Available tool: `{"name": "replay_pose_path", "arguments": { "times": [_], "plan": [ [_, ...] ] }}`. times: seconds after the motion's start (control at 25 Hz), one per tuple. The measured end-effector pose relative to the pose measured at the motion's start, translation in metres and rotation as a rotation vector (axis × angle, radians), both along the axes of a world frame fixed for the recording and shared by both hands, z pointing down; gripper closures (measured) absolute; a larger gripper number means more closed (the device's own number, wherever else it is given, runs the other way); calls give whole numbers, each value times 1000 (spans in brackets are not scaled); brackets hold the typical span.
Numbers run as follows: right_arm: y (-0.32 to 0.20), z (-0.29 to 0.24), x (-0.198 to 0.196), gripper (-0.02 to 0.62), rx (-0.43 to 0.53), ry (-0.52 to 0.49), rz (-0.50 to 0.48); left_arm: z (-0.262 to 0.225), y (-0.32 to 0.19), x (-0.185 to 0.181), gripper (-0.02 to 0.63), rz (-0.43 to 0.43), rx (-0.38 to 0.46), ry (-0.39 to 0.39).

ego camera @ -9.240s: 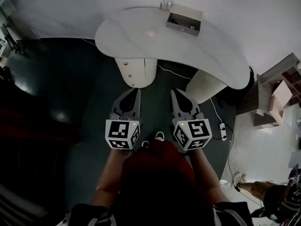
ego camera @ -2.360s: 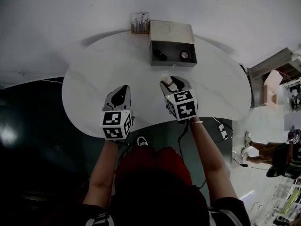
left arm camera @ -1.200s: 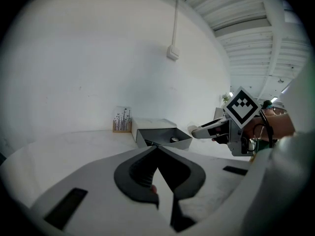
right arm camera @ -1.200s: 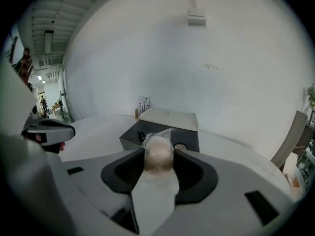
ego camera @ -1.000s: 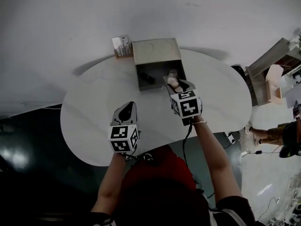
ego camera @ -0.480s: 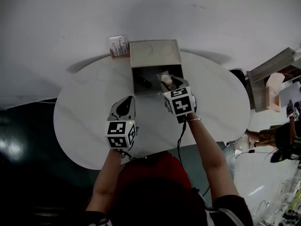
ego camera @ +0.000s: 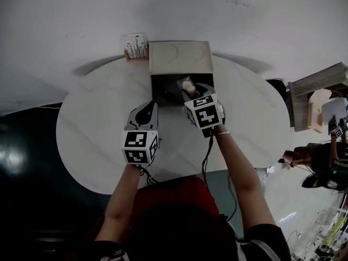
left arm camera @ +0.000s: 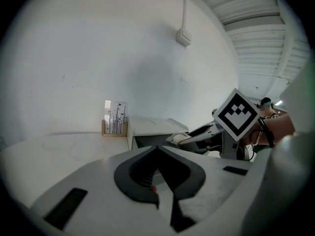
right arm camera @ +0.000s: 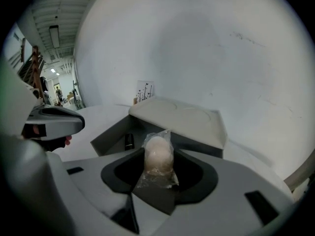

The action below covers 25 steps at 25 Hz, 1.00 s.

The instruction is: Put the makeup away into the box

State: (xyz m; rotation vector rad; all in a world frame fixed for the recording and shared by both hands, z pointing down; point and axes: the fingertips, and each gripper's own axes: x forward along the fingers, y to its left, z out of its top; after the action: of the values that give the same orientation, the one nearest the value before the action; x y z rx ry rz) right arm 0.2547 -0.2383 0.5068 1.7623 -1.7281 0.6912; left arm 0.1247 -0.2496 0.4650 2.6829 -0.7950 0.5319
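An open grey box [ego camera: 202, 81] stands at the table's far side, its pale lid [ego camera: 180, 56] folded back. My right gripper [ego camera: 187, 89] is shut on a beige makeup sponge in clear wrap [ego camera: 187, 85], held over the box's open front. In the right gripper view the sponge [right arm camera: 158, 154] sits upright between the jaws, with the box [right arm camera: 109, 136] just beyond and a small black item [right arm camera: 129, 140] inside it. My left gripper [ego camera: 143, 113] hovers over the table left of the box front, jaws shut and empty; in its own view its tips [left arm camera: 157, 149] meet.
A small wooden stand of printed cards [ego camera: 135, 46] sits left of the box against the white wall. The white oval table [ego camera: 92, 129] has bare surface at left and right. A person [ego camera: 318, 162] and pale shelving [ego camera: 321, 88] are on the floor at the far right.
Both grippers have moved up the picture toward the box. The right one has carried the wrapped sponge from the box's front edge to over its opening.
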Motion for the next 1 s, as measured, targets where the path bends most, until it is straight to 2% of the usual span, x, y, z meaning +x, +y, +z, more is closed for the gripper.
{"name": "replay_pose_path", "arguments": {
  "times": [0.4, 0.6, 1.0],
  "plan": [
    [-6, 14, -1, 400, -88, -24, -49, 6, -6, 10, 584, -2, -12, -8],
    [-5, 19, -3, 400, -139, 14, -68, 4, -5, 14, 584, 0, -7, -5],
    [-14, 18, -6, 400, -160, 48, -119, 3, -7, 8, 584, -24, -4, -4]
  ]
}}
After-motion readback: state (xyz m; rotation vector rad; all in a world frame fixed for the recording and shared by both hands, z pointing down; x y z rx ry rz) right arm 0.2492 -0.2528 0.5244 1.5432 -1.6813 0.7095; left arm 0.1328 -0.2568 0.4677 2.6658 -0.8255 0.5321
